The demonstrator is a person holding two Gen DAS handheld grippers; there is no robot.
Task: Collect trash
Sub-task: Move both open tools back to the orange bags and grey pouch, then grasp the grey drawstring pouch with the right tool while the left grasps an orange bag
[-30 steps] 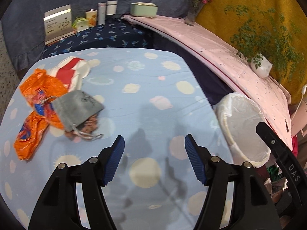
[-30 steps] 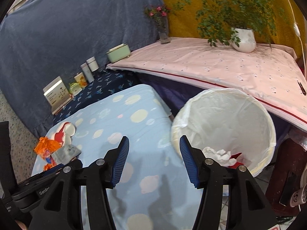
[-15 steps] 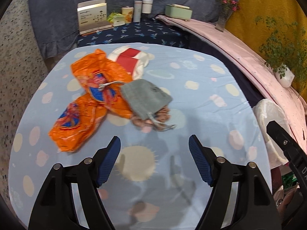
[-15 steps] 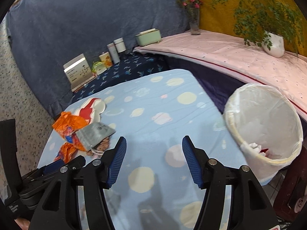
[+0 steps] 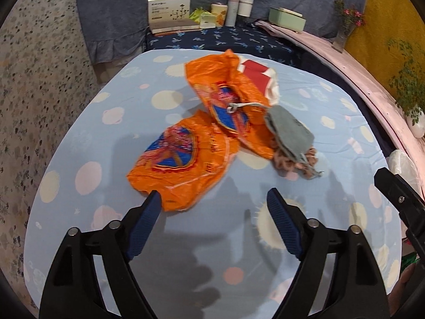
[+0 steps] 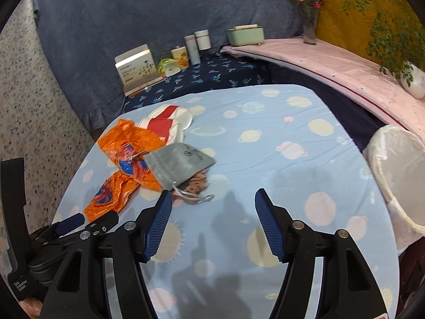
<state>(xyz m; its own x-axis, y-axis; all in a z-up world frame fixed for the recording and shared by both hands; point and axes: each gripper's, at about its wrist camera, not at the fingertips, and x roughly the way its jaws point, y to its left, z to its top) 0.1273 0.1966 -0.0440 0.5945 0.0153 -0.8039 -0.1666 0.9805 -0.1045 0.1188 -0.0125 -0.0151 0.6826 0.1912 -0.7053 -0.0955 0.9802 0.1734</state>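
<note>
The right wrist view takes in most of the bin [image 6: 398, 175], a white-lined basket standing just off the right edge of the bench [image 6: 265, 143]; the left wrist view catches only a sliver of its liner at its right rim. The left view, in turn, looks closely on the trash and shows the print on the near wrapper [image 5: 180, 159] plainly: crumpled orange foil with a blue and red picture, lying toward the bench's left edge. A second wrapper [image 5: 228, 98] of the same kind overlaps it on the far side, standing up crinkled. Behind that lies a red and white packet [image 5: 260, 79], toward the far edge. A grey pouch [image 5: 289, 133] with a drawstring rests against the second wrapper, and under it sits something pinkish-brown [image 5: 287, 162] (too blurred to name).

The left gripper [image 5: 213, 202] hangs over the bench near its front edge, its blue fingers [image 5: 144, 223] spread wide and just lately opening further, nothing between them; the left fingertip overlaps the near wrapper's edge in the picture, though whether it touches I cannot tell. The right gripper [image 6: 211, 199] also has its fingers [image 6: 269, 226] apart, widening lately too, and empty, with the pouch just beyond its left fingertip. The right view shows the left gripper low at its left side
</note>
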